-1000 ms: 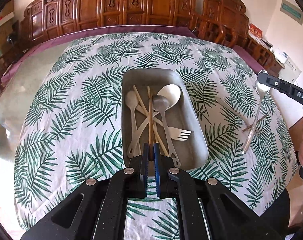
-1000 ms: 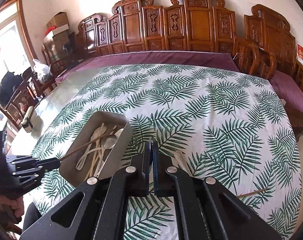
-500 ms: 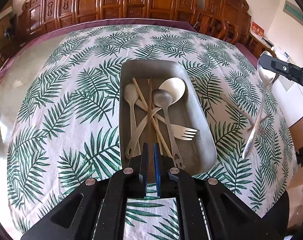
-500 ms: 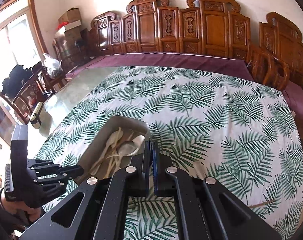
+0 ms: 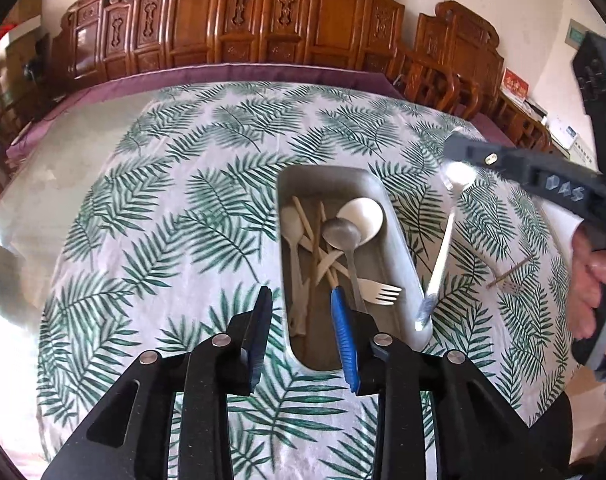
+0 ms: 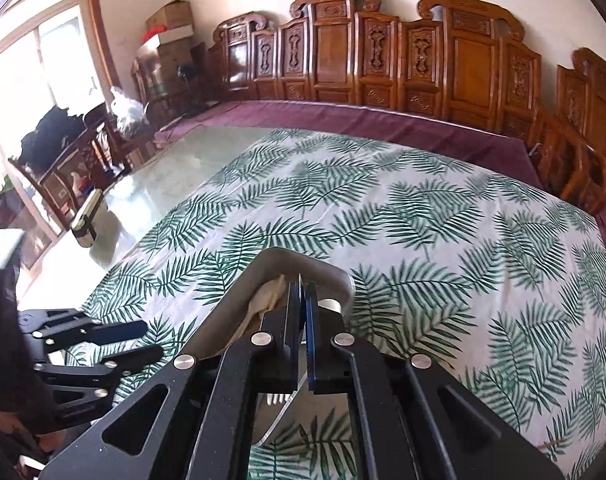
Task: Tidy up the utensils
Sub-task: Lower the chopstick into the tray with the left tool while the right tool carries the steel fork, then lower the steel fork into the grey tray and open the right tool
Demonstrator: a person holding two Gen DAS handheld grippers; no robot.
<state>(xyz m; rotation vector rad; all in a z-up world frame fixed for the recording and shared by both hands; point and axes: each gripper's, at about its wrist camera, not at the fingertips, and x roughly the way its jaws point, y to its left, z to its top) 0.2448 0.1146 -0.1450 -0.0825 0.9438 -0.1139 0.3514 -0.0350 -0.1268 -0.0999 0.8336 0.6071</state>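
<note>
Utensils lie piled in the grey tray on the leaf-print cloth. The right gripper pinches a metal spoon by its bowl, handle hanging over the tray's rim — ready to drop in. The left gripper, jaws just opened and empty, hovers at the near end.

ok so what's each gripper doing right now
left gripper: open, just been opening, nothing between its fingers
right gripper: shut on the metal spoon
</note>
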